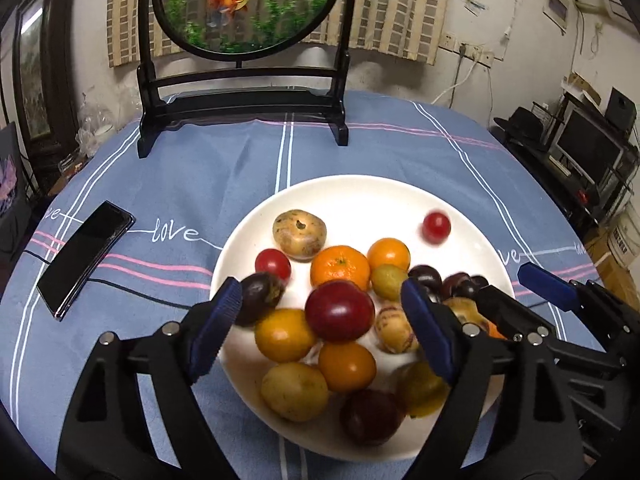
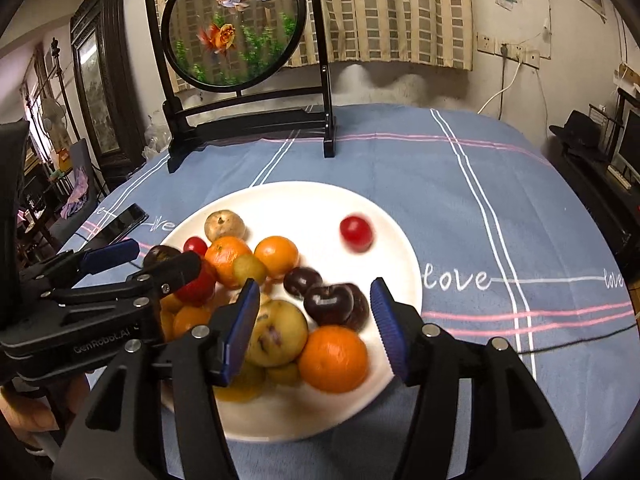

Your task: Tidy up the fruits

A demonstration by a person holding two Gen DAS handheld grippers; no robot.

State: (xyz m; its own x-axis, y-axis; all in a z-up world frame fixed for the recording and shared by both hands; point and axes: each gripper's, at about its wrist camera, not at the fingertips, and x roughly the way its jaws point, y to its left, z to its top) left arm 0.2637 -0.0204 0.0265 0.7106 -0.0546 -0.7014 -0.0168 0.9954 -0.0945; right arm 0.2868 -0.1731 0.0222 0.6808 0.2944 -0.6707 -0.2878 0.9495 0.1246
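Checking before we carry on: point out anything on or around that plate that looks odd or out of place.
One small red fruit sits alone on the far side of the white plate, apart from the pile and motion-blurred, so it may be rolling. A black phone lies on the tablecloth to the left. Nothing spilled.

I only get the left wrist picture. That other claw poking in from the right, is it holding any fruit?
Observer: No. The right wrist view shows the right claw open and empty, with a dark red fruit just ahead of its tips.
Visitor: What is it hiding on the plate?
Observer: A whole orange near the white plate edge, resting against a yellowish fruit.
Visitor: And who carries the claw I look through?
Observer: A bare hand shows below the body of the left claw, at the picture's lower left.
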